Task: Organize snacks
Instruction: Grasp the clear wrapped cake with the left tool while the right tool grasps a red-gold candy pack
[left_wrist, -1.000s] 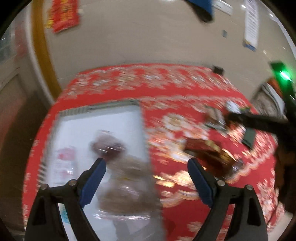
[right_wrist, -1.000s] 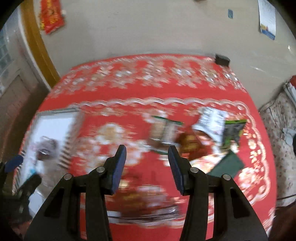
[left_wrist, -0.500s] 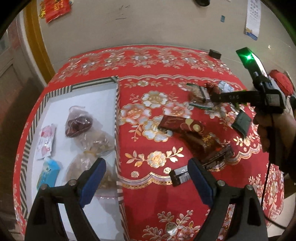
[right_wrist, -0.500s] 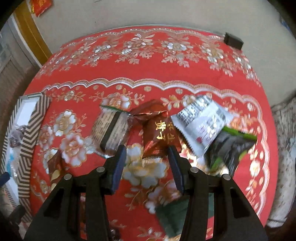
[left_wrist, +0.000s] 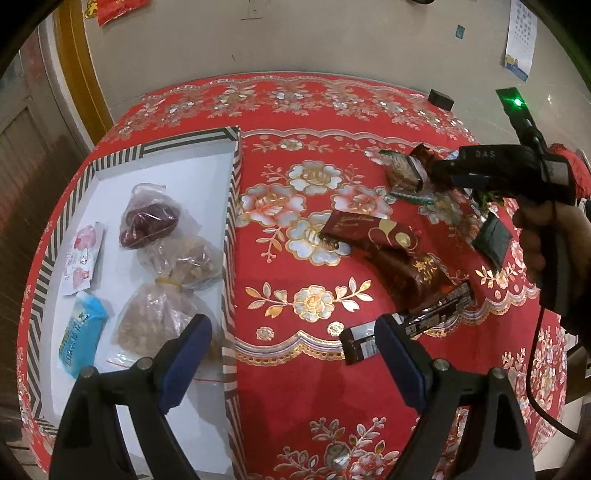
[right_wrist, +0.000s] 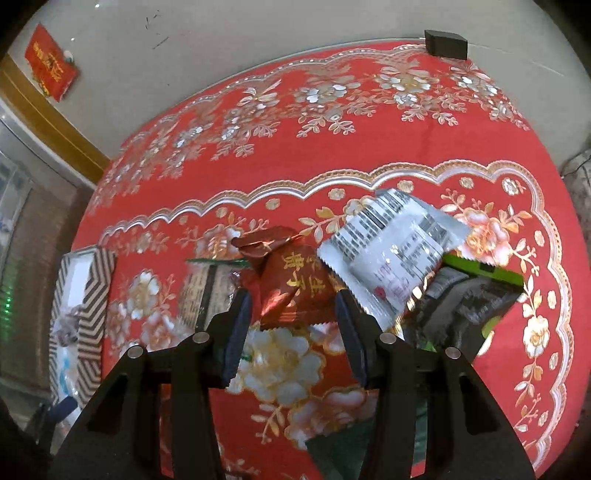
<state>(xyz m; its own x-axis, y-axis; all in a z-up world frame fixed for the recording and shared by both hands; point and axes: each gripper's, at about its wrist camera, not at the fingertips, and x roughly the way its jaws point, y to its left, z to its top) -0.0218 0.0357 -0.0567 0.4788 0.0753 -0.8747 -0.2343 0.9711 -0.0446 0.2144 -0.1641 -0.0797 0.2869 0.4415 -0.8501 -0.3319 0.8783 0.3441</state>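
Showing the box's (left_wrist: 232, 206) bagged snacks (left_wrist: 155, 325), only the left view.

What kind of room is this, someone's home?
Probably a home. A table under a red flowered tablecloth stands against a plain wall bearing a calendar and a red paper decoration, with loose snack packets on it.
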